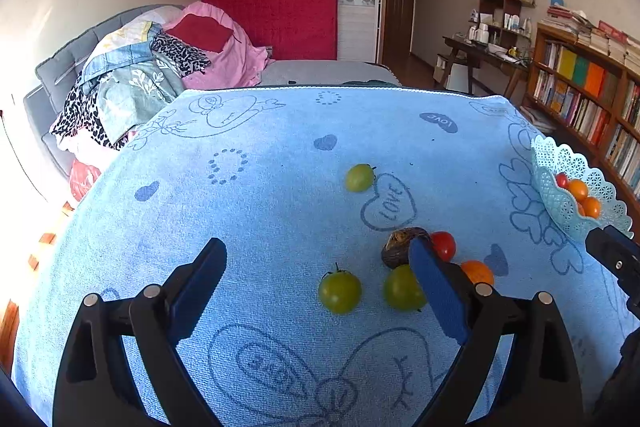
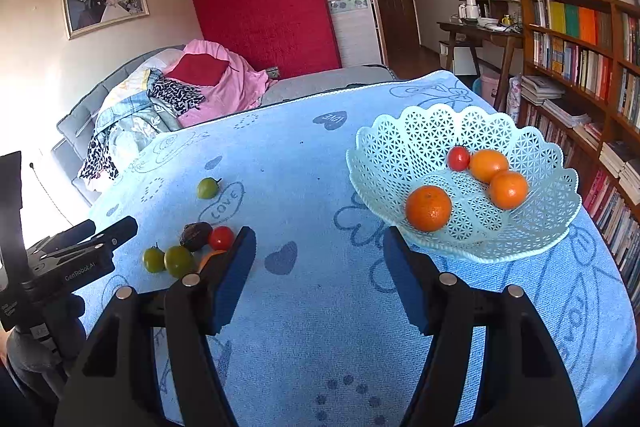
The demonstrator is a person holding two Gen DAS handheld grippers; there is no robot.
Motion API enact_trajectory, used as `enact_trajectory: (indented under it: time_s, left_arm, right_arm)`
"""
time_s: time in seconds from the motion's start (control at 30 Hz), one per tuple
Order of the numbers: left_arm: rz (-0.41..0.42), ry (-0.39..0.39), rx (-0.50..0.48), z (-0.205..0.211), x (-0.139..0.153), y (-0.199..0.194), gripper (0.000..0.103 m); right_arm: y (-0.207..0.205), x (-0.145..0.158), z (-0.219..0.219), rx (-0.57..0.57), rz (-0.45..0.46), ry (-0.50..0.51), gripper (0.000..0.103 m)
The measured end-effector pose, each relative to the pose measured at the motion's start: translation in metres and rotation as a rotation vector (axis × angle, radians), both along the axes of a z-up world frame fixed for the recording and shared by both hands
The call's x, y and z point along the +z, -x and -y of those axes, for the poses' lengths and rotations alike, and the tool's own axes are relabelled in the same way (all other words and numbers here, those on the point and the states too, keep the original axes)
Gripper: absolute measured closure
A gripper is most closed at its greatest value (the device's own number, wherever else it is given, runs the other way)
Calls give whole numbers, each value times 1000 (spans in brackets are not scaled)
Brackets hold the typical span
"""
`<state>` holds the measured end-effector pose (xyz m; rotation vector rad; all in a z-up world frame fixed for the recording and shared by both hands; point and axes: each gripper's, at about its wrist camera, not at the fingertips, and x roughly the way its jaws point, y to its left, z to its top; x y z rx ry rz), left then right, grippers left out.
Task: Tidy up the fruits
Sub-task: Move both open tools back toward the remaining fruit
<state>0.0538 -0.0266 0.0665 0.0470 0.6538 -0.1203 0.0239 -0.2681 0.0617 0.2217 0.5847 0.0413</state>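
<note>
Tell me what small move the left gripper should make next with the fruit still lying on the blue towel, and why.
Probably ease the left gripper down and forward around the nearest green tomato and close on it. Its jaws are open and empty, that tomato lies between the fingertips' line of sight with clear towel around it, and the basket already holds oranges and a red tomato.

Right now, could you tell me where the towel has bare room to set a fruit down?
The towel is bare between the basket and the fruit cluster around the dark fruit, and beyond the lone green tomato. Around the cluster it is crowded.
</note>
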Motion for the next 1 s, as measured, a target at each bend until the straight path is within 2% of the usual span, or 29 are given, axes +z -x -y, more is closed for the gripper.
enact_trajectory:
  time_s: [0.43,0.77,1.0]
  left_arm:
    - [-56,-24,5,-6,-21,2,12]
    - [-100,-35,-1,-5,-32,-3,27]
    - [-144,-43,-45,2,-40,-8,36]
  right_arm:
    - [-3,-14,-21,80,-40,17,35]
    - [-7,-23,-28,117,-74,14,35]
    - [-8,-27,-30,126,-89,9,35]
